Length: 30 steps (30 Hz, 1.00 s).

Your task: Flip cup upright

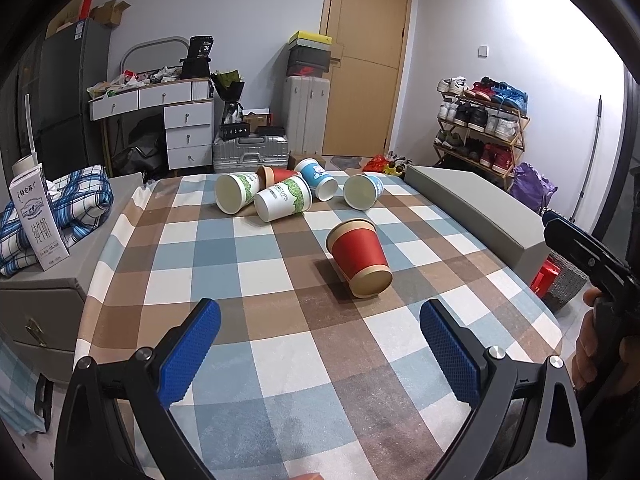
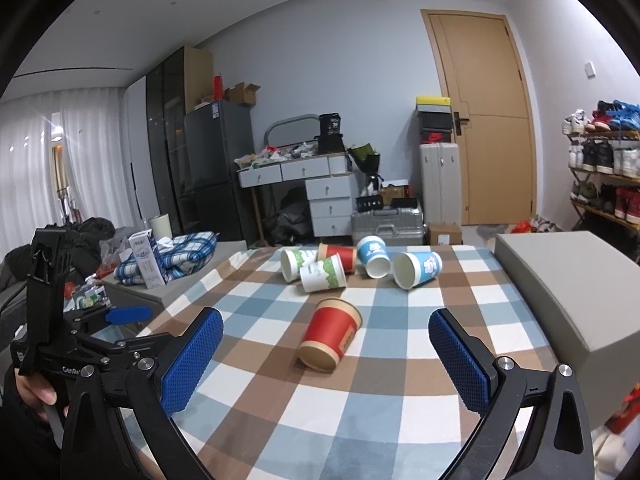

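A red paper cup with tan bands point(image 1: 359, 257) is lying on its side, alone, on the blue, brown and white checked tablecloth point(image 1: 280, 360), well short of five more toppled paper cups point(image 2: 352, 264) clustering at the far edge. The left gripper point(image 1: 320, 354) and right gripper point(image 2: 326, 362) are hovering nearby, jaws spread wide, gripping nothing.

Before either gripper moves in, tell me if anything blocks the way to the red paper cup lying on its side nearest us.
Nothing visible does. The red paper cup lies alone on the checked tablecloth, with only bare cloth between it and the open left gripper and right gripper. The cluster of other tipped paper cups lies behind it, farther away.
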Tool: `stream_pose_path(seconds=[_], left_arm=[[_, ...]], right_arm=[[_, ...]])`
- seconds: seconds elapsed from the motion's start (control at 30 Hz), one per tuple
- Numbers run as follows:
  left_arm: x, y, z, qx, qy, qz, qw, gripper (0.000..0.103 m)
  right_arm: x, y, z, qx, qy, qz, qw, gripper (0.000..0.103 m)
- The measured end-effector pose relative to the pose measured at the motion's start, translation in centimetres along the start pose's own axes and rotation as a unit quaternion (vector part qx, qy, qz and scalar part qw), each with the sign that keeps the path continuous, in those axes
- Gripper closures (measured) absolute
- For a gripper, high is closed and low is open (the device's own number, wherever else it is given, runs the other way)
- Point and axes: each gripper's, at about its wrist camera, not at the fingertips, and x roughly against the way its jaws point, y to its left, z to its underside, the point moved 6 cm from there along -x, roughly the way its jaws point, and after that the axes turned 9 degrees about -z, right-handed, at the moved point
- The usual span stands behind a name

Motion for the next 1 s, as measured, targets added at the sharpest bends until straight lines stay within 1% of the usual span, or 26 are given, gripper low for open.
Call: stream_pose_path(seconds=[0.13,0.3,0.43,0.57,0.67,0.9,1.0], left_arm=[[0.0,-0.1,0.0,-0.001,0.002,0.003,1.0000,0.006],[-0.2,-0.4,0.2,-0.006,0.006,0.005,1.0000,0.006],[-0.2,-0.4,0.2,-0.001,0.009,0.007,0.9999,0.006],[-0.5,-0.5,0.3,-0.003,0.007,-0.001,1.0000,0.006],[-1.1,-0.7,0.6,-0.007,0.015,-0.004,0.9998,0.006],[-1.2,-1.3,1.1,-0.018,0.024,-0.007,0.9995,0.006],[-1.2,-1.4,1.1,-0.015,0.025,-0.004,0.9996,0.006]], right_arm=[[0.0,-0.1,0.0,0.000,-0.001,0.000,1.000,0.000],[-0.1,-0.4,0.1,-0.002,0.008,0.003,1.000,0.000],[-0.1,-0.4,0.1,-0.002,0.009,0.003,1.000,0.000],[-0.4,-0.6,0.3,-0.006,0.013,0.003,1.000,0.000],[-0.5,-0.9,0.6,-0.011,0.017,0.006,1.000,0.000],[-0.4,-1.3,0.5,-0.019,0.015,0.008,1.000,0.000],[-0.4,-1.2,0.6,-0.019,0.017,0.007,1.000,0.000]])
